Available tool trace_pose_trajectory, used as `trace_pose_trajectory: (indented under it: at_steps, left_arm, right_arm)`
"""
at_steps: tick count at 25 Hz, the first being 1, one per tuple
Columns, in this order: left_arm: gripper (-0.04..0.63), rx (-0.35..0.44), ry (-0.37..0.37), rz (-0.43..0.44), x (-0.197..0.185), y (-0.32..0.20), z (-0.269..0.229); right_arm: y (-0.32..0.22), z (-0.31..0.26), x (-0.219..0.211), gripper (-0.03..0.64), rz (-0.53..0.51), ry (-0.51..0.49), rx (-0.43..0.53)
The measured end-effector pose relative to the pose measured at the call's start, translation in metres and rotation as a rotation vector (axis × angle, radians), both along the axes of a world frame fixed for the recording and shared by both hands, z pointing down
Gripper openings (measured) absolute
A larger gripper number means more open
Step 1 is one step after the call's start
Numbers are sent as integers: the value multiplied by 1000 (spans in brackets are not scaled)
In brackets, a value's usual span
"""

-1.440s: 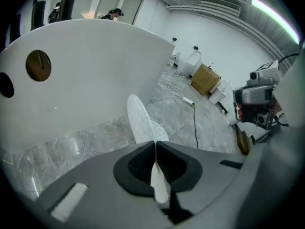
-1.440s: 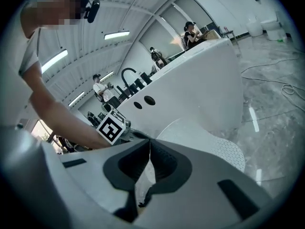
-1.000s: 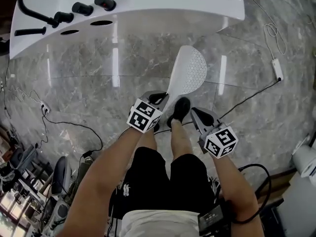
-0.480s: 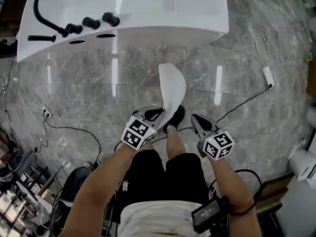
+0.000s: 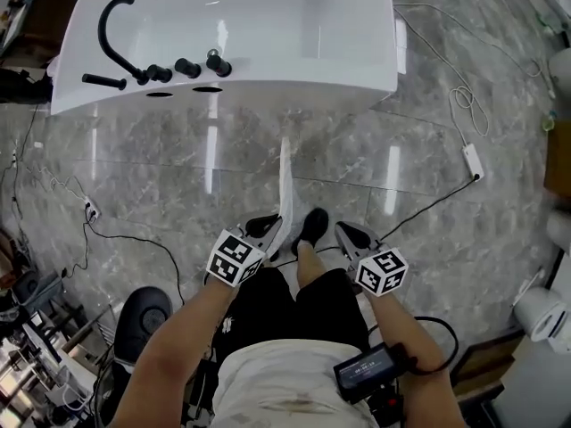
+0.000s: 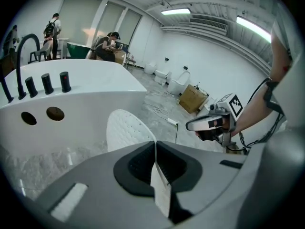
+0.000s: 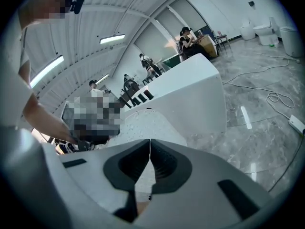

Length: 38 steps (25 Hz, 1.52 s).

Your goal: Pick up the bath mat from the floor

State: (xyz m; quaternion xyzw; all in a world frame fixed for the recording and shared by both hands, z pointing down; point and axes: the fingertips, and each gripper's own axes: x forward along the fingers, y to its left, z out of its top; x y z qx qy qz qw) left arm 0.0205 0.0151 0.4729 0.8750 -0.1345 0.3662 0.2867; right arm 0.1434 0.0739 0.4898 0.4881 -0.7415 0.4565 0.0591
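The white, dotted bath mat [image 5: 285,181] hangs off the floor and shows edge-on as a thin strip in the head view. My left gripper [image 5: 272,228] is shut on its near end. In the left gripper view the mat's edge is pinched between the dark pads [image 6: 138,163], and the rest of the bath mat [image 6: 125,128] stands up ahead. My right gripper [image 5: 343,232] hovers to the right of the mat, apart from it. Its jaws meet with nothing between them [image 7: 150,141]. The bath mat [image 7: 147,123] lies beyond them.
A white bathtub [image 5: 268,25] with a black faucet [image 5: 111,25] stands ahead on the grey marble floor. Cables [image 5: 437,199] and a power strip [image 5: 471,161] lie to the right, and more cables run to the left. My black shoe [image 5: 312,226] is beside the mat. People stand far back.
The mat has come up off the floor and turned from flat to edge-on. Both grippers and the head camera have risen, so the tub now shows more fully.
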Motion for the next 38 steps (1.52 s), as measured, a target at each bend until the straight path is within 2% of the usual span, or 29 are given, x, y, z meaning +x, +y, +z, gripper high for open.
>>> trace_pose_trajectory:
  at_steps: [6,11,17,25,34,38]
  left_arm:
    - [12,39,-5,-39,-10,-1,-37]
    - [12,93,1,-70,-22,-27,-74]
    - [12,139,40,-152,-26,-30,-119]
    - [12,116,101,-254,-47,-37,-153]
    - [12,138,133,-249,-64,-38,-190]
    - [12,147,166,-284,-82,-45,-204]
  right_arm:
    - [-6,-34,4,6,-43,2,42]
    - [-33,-60,5,6,-72,25,90]
    - [-35,-91,15,6,-78,40,127]
    - [-31,-119,12,6,-70,58,151]
    - [-30,-147,2,6,-56,95,167]
    - [-38,-167,-2,6,-38,112,195]
